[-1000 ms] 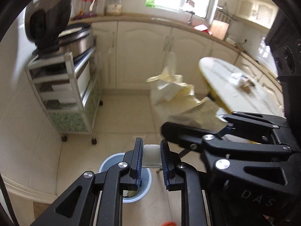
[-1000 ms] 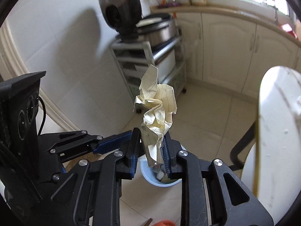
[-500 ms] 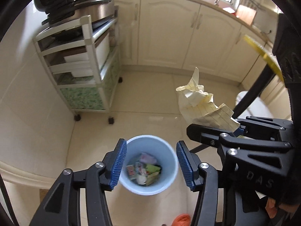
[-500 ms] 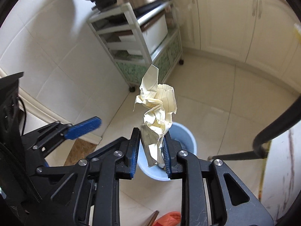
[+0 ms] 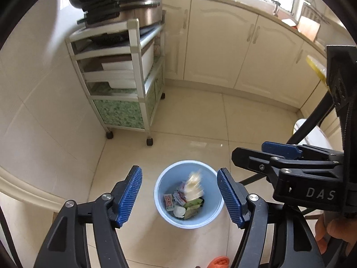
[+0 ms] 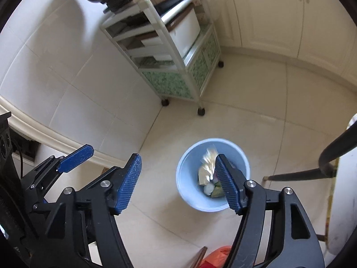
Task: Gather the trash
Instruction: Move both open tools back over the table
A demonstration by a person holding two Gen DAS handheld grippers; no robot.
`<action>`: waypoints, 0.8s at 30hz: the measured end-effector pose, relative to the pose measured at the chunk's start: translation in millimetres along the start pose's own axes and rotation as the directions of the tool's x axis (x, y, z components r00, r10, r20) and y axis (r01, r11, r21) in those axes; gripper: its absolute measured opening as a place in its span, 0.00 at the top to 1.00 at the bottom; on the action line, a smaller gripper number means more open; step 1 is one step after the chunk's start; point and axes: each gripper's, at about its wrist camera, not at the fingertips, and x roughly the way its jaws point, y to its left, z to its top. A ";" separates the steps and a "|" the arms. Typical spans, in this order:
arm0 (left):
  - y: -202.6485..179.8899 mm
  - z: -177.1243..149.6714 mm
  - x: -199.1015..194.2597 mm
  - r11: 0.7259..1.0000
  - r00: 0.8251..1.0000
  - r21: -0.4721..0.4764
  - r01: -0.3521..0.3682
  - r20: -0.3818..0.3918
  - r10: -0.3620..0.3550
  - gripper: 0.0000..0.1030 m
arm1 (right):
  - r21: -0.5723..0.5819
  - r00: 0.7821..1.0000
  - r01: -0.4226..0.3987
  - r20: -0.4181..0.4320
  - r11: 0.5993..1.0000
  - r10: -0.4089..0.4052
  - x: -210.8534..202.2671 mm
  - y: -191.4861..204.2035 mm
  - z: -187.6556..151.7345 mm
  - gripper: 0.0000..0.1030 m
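Floor (image 5: pixel 200 120): pale tile, open between the cabinet run (image 5: pixel 223 51) at the far wall and the tiled wall at left. Bare tile all round the bin.

Wheeled shelf cart (image 5: pixel 125 84): stands in the corner, against the wall, castors on the floor, well apart from the bin. A cooker (image 5: pixel 136 11) sits on top, lid raised.

Chair leg (image 6: pixel 301 174): dark, near the bin's right side in the right wrist view.

Left hand-held gripper (image 5: pixel 179 197): jaws spread wide, nothing between them, bin seen through the gap.

Right hand-held gripper (image 6: pixel 178 181): jaws likewise wide apart and empty; its right finger overlaps the bin rim in view. Body reads "DAS", rest cut off, seen from the left wrist camera.

Blue bin (image 5: pixel 162 187): round, open-topped, upright on the floor. Holds assorted wrappers and scraps; print too small to read.

Crumpled yellow paper (image 5: pixel 194 185): motion-blurred, inside the bin mouth above the other trash, free of both grippers.
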 end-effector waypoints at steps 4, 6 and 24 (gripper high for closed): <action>-12.2 0.4 -34.1 1.000 0.998 0.008 0.010 0.062 -0.010 0.36 | -0.023 0.997 0.025 0.077 0.999 -0.023 -37.0 14.1 0.3 0.19; -20.7 0.2 -56.5 1.000 0.995 0.014 0.011 0.103 -0.012 0.35 | -0.036 0.992 0.021 0.128 0.999 -0.016 -61.0 21.4 0.3 0.18; -173.4 -26.8 -213.5 0.975 0.889 0.212 0.064 0.432 -0.153 0.06 | 0.008 0.826 0.187 0.541 0.982 -0.161 -332.0 -23.5 -59.6 0.00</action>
